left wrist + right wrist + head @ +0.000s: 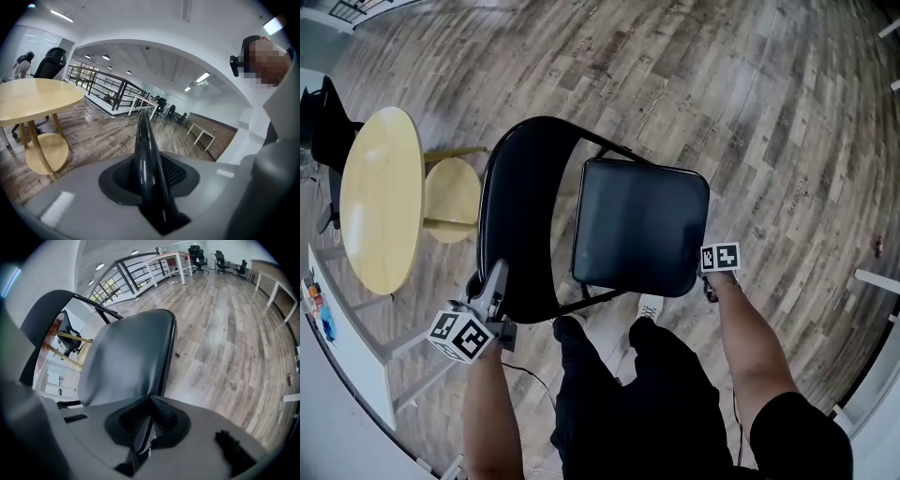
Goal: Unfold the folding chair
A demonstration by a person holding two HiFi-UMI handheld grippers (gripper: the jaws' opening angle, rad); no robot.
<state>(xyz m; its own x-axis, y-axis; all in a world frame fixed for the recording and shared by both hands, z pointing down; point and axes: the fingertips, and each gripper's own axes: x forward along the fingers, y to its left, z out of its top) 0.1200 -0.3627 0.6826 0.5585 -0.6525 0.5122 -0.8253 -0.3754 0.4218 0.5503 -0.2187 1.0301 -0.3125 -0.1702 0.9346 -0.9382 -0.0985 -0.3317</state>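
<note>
The black folding chair stands on the wood floor in front of me, its curved backrest (520, 216) at the left and its padded seat (639, 225) tilted at the right. My left gripper (490, 286) is shut on the backrest's black frame tube (145, 154), which runs up between the jaws of this gripper (150, 187). My right gripper (712, 281) is at the seat's near right corner. In the right gripper view the seat (126, 357) fills the middle, and the jaws of the right gripper (143, 434) are shut on the seat's thin rim.
A round wooden table (382, 197) with a low round shelf (452, 199) stands just left of the chair. A black office chair (323, 122) is behind it. White furniture (347, 328) runs along the left edge. My legs and shoes (652, 305) are below the seat.
</note>
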